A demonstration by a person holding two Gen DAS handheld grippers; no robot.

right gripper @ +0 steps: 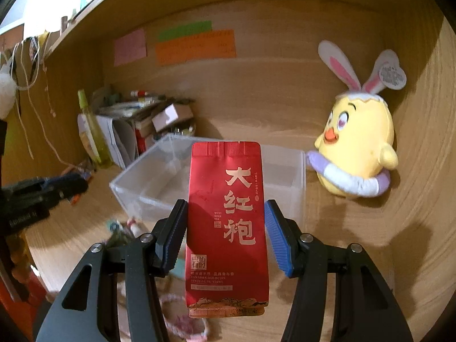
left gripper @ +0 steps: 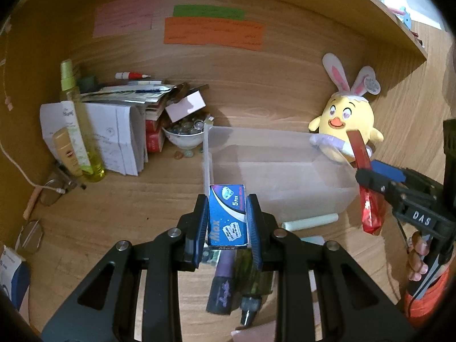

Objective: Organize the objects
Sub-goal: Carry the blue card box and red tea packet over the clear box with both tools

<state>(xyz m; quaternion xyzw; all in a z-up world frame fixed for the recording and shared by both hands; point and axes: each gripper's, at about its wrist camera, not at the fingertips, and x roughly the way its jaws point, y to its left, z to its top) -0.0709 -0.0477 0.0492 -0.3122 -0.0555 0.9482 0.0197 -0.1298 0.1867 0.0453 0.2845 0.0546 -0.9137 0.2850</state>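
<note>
Clear plastic bin (left gripper: pixel 273 165), empty as far as visible, sitting on the wooden desk (left gripper: pixel 136 196) just ahead of both grippers, mouth up, long axis running left to right across the left wrist view. In the right wrist view, seen corner-on (right gripper: pixel 159 176), partly hidden behind the held packet.

Blue razor-blade box (left gripper: pixel 228 216), marked "Max" and "5 pcs", clamped across its narrow width by the left gripper (left gripper: pixel 228 222), pads pressed on both long sides, long axis pointing forward along the fingers toward the bin. Near wall of the bin directly past the far end of the box, so probably a short forward carry and a release over the rim.

Red foil tea packet (right gripper: pixel 228 222), printed with large Chinese characters, held upright in the right gripper (right gripper: pixel 225 233), long axis along the fingers, sealed top edge toward the bin. Left pad against the packet's edge, right pad at its other edge; contact there hard to confirm, though the packet hangs clear of the desk. From the left wrist view, same packet (left gripper: pixel 367 188) hanging tilted at the bin's right end.

Both loads roughly equally near the bin, left at its front wall, right at its right side.

Yellow chick plush with rabbit ears (right gripper: pixel 359 148) just beyond the bin's right end. Stacked papers (left gripper: pixel 119 136), spray bottle (left gripper: pixel 77 119) and bowl of glass pebbles (left gripper: pixel 185 134) off to the left.
</note>
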